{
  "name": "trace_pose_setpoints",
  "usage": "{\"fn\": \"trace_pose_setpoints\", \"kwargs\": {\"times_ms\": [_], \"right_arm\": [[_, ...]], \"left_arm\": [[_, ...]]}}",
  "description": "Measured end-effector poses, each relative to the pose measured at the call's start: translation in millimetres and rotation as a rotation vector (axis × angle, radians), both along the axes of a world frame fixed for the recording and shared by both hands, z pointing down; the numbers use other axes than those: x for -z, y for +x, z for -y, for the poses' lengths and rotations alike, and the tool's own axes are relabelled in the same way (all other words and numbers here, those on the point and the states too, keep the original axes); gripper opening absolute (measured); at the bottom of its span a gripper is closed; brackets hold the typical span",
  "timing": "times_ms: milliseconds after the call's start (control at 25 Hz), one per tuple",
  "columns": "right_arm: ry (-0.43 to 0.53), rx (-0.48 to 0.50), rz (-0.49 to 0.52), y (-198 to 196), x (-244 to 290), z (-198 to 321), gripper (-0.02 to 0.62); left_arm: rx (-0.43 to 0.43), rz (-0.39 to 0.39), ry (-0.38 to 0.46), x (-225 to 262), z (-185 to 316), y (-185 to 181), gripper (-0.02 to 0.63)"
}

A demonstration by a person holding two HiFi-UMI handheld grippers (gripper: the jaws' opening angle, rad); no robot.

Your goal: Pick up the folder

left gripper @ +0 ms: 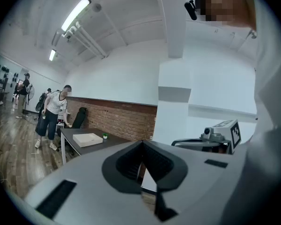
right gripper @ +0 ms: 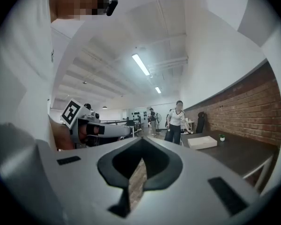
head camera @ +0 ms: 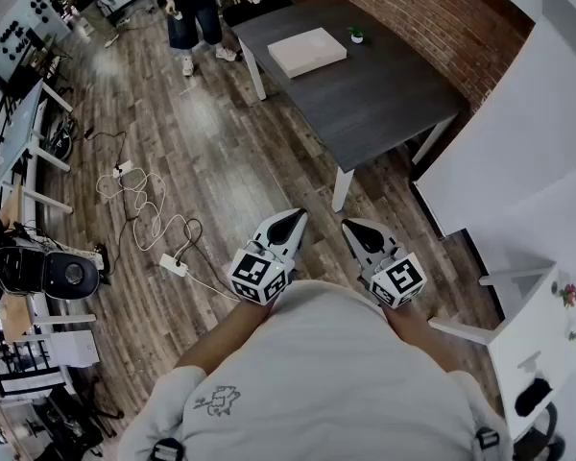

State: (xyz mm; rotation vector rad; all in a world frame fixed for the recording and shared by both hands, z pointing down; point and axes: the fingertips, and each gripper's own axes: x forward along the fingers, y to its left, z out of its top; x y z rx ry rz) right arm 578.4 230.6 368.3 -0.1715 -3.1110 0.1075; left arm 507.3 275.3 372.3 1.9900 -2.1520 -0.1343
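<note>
A flat cream folder (head camera: pixel 307 51) lies on the dark grey table (head camera: pixel 365 94) far ahead in the head view; it also shows small in the left gripper view as the folder (left gripper: pixel 87 138) and in the right gripper view as the folder (right gripper: pixel 202 142). My left gripper (head camera: pixel 295 218) and right gripper (head camera: pixel 353 227) are held close to my body, side by side, well short of the table. Both are shut with nothing between their jaws. Each points level toward the table.
A small potted plant (head camera: pixel 355 34) stands on the table beside the folder. A person (head camera: pixel 194 8) stands at the table's far left end. Cables and a power strip (head camera: pixel 173 264) lie on the wood floor to my left. A brick wall (head camera: pixel 432 17) runs behind the table; white furniture (head camera: pixel 528 344) stands at the right.
</note>
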Motion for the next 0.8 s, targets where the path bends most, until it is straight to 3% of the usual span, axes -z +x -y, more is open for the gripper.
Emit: {"fn": "trace_pose_setpoints", "kwargs": {"times_ms": [240,480,800], "right_arm": [[0.002,0.0,-0.001,-4.6,0.3,1.2,0.003],[0.065,0.015,0.019,-14.3,7.0,-5.8,0.004],[0.029,-0.027,0.023,-34.5,6.0,6.9,0.005]], "left_arm": [[0.003,-0.002,0.0,-0.3,1.5,-4.6,0.011],[0.005,-0.005,-0.004,-1.3,1.6,-11.0,0.011],[0.013,-0.014,0.008,-1.8,-0.1,-30.7,0.011]]}}
